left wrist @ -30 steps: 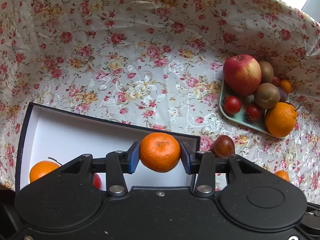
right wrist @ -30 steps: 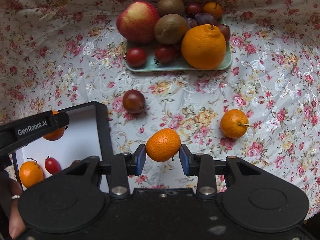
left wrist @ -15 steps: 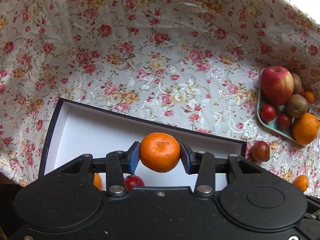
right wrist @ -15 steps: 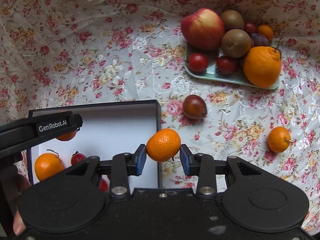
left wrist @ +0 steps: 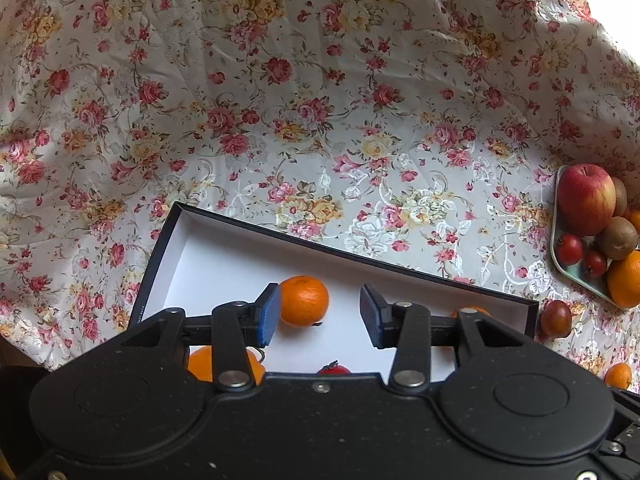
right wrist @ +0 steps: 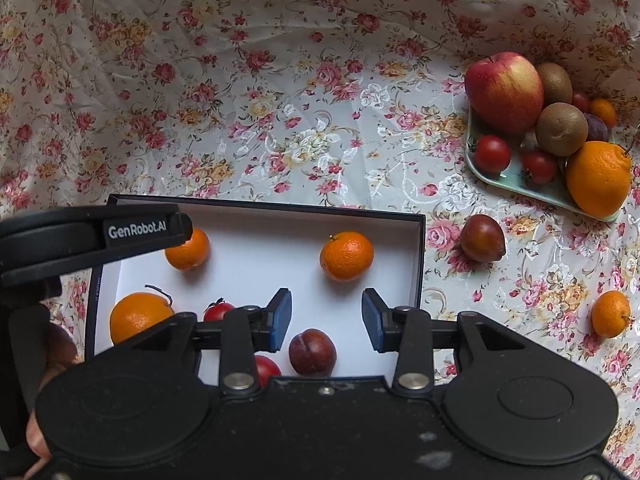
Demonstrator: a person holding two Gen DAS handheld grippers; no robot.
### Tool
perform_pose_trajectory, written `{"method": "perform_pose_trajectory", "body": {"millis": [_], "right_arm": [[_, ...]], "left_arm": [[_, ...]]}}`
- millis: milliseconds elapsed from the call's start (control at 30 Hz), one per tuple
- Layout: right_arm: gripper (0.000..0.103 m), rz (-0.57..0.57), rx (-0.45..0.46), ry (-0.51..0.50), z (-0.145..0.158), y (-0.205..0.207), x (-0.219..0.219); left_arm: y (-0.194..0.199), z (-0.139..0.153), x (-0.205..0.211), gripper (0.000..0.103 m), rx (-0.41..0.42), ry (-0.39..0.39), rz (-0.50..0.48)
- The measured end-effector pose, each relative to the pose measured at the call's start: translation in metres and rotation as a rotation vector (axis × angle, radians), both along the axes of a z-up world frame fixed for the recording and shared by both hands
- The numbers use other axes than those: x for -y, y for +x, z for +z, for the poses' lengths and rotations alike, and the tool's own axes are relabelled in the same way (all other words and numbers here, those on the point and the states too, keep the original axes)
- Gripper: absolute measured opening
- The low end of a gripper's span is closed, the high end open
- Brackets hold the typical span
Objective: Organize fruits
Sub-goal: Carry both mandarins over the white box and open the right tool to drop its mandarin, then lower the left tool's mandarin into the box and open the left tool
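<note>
We hold both grippers over the box, jaws apart and empty: the left gripper and the right gripper. Inside the box lie mandarins, a plum and small tomatoes. The next fruit to fetch, we judge, is the dark plum on the cloth just outside the box's right wall, ahead and right of the right gripper, which is the nearer one. It is roundish, glossy, reddish-brown, slightly pointed. Another mandarin lies farther right of the box.
</note>
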State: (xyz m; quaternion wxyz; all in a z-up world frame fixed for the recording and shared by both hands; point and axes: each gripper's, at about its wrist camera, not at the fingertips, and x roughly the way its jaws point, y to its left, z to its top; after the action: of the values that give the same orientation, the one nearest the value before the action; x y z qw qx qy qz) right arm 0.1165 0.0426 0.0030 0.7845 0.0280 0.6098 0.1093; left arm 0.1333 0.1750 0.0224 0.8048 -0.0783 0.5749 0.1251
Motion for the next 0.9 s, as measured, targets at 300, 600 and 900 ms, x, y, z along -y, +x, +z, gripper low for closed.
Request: {"method": "perform_pose_trajectory", "body": {"millis": [300, 600, 900], "right_arm": [[0.041, 0.029, -0.03, -0.08, -0.012, -0.001, -0.007], [0.042, 0.048, -0.08, -0.135, -0.021, 0.001, -0.01], [0.042, 0.018, -0.068, -0.097, -0.015, 0.002, -0.003]], "left_arm": [[0.001, -0.005, -0.007, 0.051, -0.032, -0.015, 0.027], [0.002, -0.005, -0.002, 0.051, -0.039, 0.004, 0.011], [0.003, -0.004, 0.0, 0.051, -0.043, 0.006, -0.001]]}}
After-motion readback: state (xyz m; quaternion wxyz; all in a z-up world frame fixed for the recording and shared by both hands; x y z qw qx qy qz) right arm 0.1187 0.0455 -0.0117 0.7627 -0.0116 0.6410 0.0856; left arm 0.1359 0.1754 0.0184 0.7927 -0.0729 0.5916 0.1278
